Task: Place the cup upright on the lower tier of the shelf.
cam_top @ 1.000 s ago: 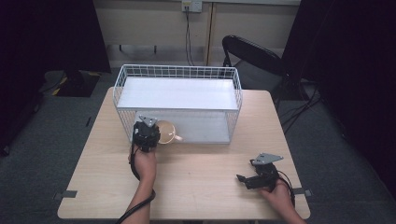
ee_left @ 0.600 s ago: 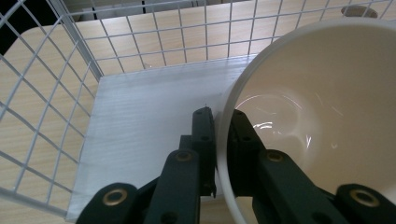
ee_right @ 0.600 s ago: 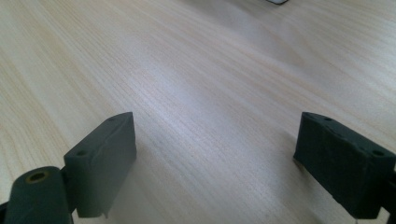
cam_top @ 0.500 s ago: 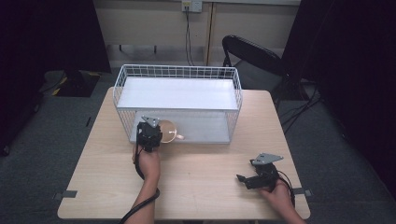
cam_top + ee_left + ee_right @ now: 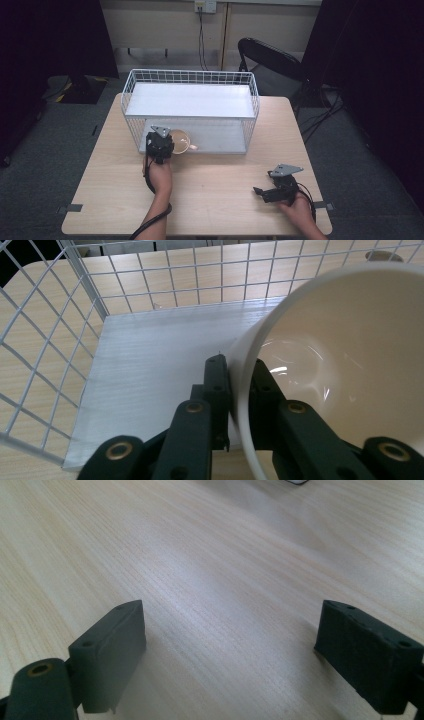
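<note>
Placement looks under way: the left gripper (image 5: 161, 145) pinches the rim of a glossy cream ceramic bowl (image 5: 345, 365), carrying it onto the lower shelf of the white wire rack (image 5: 150, 80); next, lowering and release; the right gripper (image 5: 240, 655) rests wide open, empty, above the pale wooden table (image 5: 220, 195).

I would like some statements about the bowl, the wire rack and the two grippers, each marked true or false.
1. The left gripper pinches the rim of the bowl. True.
2. The bowl is on the top shelf of the wire rack. False: it is at the lower shelf.
3. The right gripper holds a spoon. False: its jaws are open and empty.
4. The right gripper is over bare table. True.
</note>
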A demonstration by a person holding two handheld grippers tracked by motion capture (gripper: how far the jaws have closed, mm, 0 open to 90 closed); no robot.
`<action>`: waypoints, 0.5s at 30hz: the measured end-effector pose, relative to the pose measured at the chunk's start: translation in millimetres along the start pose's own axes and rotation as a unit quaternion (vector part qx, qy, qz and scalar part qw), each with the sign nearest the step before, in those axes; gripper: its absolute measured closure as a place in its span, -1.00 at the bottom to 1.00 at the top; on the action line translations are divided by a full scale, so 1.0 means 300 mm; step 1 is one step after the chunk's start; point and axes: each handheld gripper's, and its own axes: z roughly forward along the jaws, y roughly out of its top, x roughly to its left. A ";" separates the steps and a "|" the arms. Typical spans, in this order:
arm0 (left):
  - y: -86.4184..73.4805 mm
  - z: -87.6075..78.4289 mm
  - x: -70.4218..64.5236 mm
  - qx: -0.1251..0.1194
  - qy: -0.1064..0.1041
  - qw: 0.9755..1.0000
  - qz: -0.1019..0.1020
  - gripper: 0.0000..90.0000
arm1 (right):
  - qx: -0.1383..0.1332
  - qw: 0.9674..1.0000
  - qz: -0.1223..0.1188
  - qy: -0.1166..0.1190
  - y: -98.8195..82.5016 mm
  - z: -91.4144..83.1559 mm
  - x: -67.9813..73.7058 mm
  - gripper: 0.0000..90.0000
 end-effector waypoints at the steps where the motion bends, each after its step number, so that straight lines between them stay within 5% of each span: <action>1: 0.000 0.001 -0.001 0.002 0.006 1.000 0.004 0.84 | 0.000 1.000 0.000 0.000 0.000 0.000 0.000 -0.74; 15: 0.014 0.020 -0.004 -0.001 0.014 1.000 -0.020 0.85 | 0.000 1.000 0.000 0.000 -0.001 -0.001 0.000 -0.74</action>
